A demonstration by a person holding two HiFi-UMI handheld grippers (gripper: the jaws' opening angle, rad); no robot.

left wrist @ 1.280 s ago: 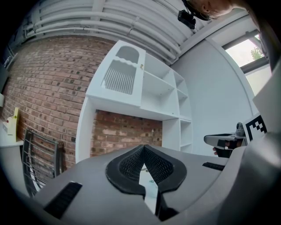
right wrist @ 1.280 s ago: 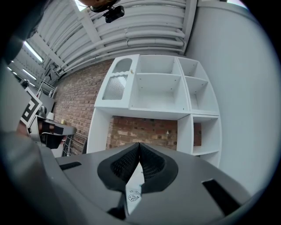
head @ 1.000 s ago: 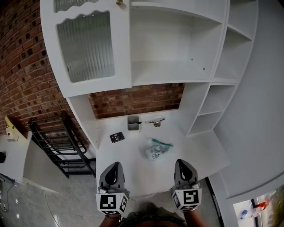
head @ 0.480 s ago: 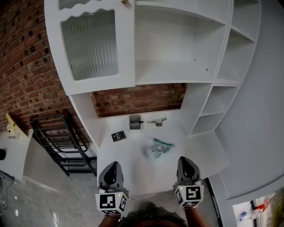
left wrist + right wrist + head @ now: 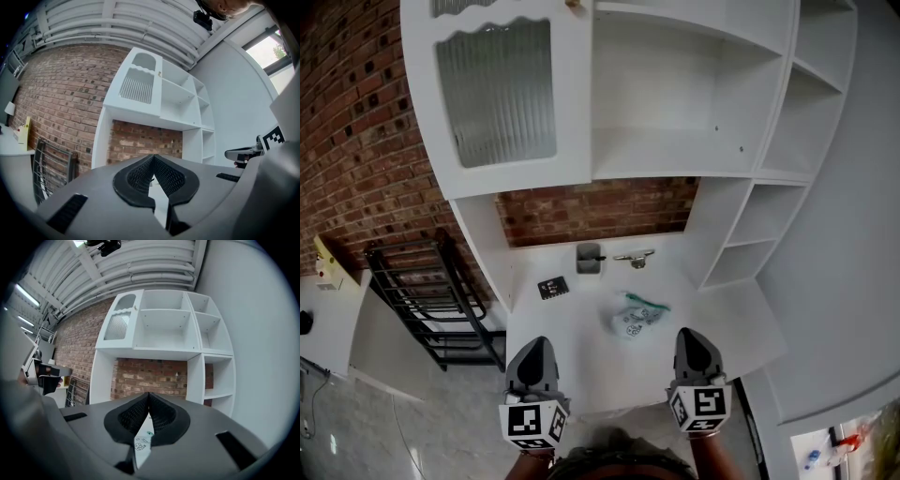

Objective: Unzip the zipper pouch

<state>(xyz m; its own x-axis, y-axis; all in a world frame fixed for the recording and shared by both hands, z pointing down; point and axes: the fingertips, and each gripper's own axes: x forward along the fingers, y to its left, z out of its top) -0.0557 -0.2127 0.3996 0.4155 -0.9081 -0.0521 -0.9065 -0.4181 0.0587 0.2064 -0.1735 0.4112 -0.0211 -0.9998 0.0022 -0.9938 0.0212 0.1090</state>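
Note:
A small white zipper pouch point(image 5: 633, 320) with dark print and a teal zipper edge lies on the white desk top point(image 5: 572, 366), a little right of the middle. In the right gripper view the pouch point(image 5: 142, 442) shows through the slit below the jaws. My left gripper point(image 5: 533, 351) hovers at the desk's front edge, left of the pouch, shut and empty. Level with it, my right gripper point(image 5: 692, 343) hangs to the pouch's front right, also shut and empty. Both jaw pairs meet tip to tip in the left gripper view point(image 5: 153, 157) and the right gripper view point(image 5: 148, 394).
A small grey box point(image 5: 589, 258) and a metal object point(image 5: 634, 258) stand at the back of the desk by the brick wall. A black marker card point(image 5: 551, 287) lies left of the pouch. White shelves point(image 5: 750, 234) rise on the right; a black rack point(image 5: 431, 300) stands left.
The head view has drifted slightly, so the desk and shelves sit a bit further right. Both grippers keep their places and stay shut.

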